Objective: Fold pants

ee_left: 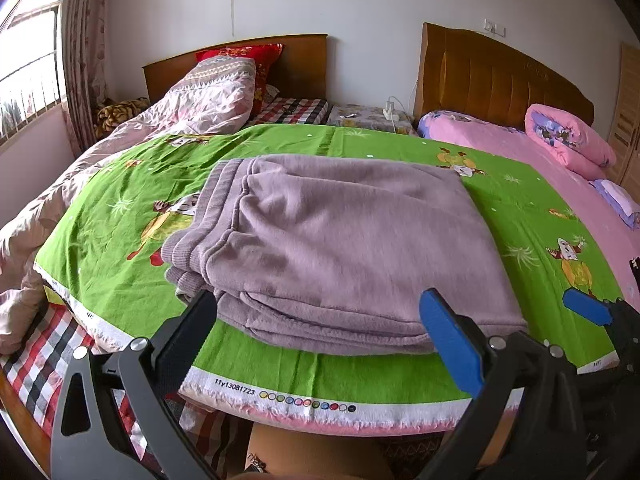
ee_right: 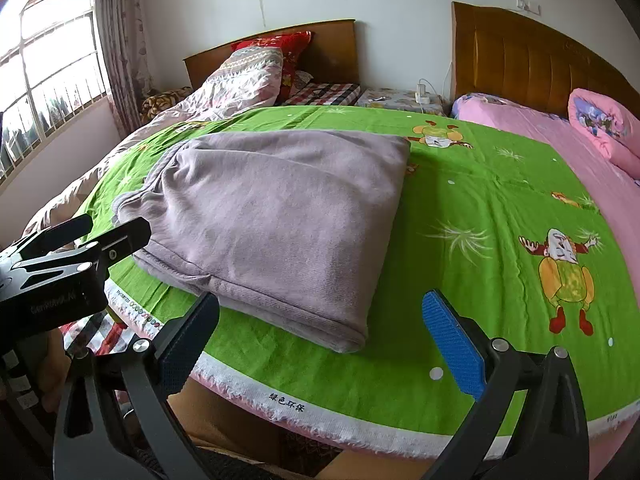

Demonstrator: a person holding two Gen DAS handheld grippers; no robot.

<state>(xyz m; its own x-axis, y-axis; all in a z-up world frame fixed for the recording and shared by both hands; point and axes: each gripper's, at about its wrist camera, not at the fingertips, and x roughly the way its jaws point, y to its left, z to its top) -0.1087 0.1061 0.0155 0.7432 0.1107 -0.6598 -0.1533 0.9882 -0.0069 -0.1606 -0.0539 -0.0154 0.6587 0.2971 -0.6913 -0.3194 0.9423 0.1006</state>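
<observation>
The soft, thick mauve fleece pants (ee_left: 340, 248) lie folded on the green cartoon-print bedsheet (ee_right: 480, 208); both tongs, left (ee_left: 320, 344) and right (ee_right: 320, 344), gape wide, empty; seemingly floppy, best pinched at layered edges

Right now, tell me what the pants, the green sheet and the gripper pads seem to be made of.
Pants: soft mauve fleece or brushed knit, matte and fuzzy, with ribbed bands along the left edge.
Green sheet: thin printed woven cotton, judging by the frayed white selvedge.
Left hand-held gripper and right hand-held gripper pads: blue, dimpled, probably rubber or foam.
</observation>
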